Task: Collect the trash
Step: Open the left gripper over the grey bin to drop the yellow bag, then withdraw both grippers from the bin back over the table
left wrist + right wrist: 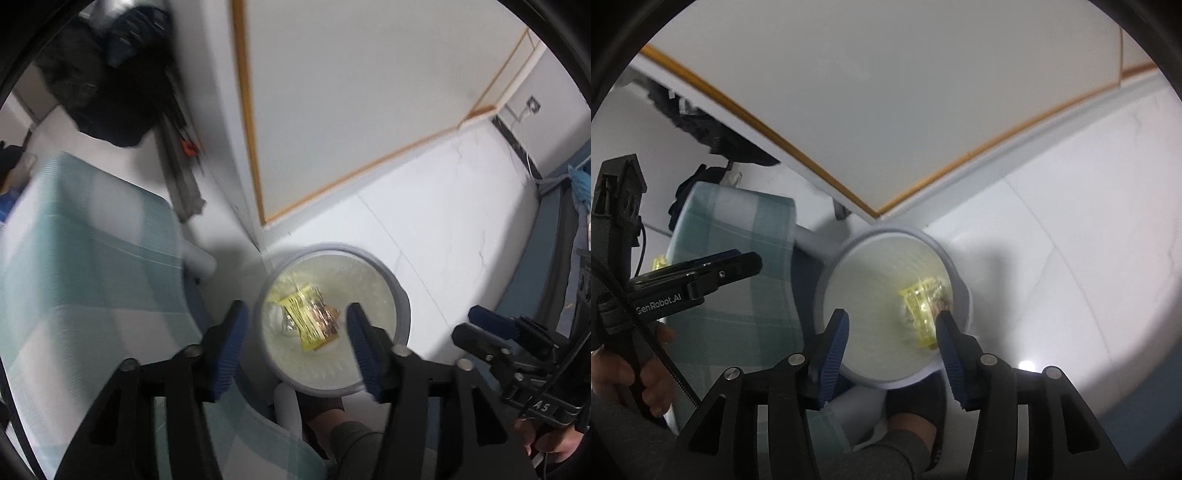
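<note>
A round white trash bin with a clear liner stands on the floor below both grippers. Inside it lies a yellow wrapper among other crumpled trash. My left gripper hangs above the bin, open, with nothing between its blue pads. My right gripper also hovers over the bin, open and empty. In the left wrist view the right gripper shows at the right edge; in the right wrist view the left gripper shows at the left, held by a hand.
A surface with a green and white checked cloth sits left of the bin, a small yellow thing on it. White walls with orange trim meet behind the bin. Dark bags lie far left. A person's foot is near the bin.
</note>
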`<state>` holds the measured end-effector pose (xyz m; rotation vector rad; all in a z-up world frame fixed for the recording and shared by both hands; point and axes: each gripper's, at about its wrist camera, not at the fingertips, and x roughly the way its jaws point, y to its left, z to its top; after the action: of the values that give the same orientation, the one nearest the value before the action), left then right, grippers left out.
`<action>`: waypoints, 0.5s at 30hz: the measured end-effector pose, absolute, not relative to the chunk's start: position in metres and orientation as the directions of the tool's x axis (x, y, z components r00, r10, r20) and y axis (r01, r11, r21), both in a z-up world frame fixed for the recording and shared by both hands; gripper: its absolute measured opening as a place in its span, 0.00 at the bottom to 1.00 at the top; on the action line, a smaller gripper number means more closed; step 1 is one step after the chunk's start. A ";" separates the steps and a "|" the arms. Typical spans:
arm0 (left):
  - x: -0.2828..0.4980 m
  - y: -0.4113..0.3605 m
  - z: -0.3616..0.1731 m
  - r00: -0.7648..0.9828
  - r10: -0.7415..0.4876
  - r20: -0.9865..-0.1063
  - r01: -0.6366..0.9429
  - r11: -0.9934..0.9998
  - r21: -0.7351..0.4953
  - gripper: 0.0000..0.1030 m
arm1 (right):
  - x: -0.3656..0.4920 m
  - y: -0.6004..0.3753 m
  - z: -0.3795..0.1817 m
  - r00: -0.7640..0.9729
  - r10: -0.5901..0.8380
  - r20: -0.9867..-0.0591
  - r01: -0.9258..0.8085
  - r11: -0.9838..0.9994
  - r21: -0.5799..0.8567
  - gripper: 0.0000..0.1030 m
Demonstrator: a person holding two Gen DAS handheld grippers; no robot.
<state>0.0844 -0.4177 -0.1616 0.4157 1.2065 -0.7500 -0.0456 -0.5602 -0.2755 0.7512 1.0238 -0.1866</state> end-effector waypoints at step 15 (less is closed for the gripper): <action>0.086 -0.301 -0.044 0.450 -0.437 -0.779 0.548 0.823 -0.146 0.77 | -0.055 -0.497 -0.123 0.729 -0.038 -0.683 0.355 0.874 0.330 0.71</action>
<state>0.0856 -0.3010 -0.0445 0.1340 0.9206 -0.6117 -0.0551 -0.4971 -0.1230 0.4667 0.7271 -0.2255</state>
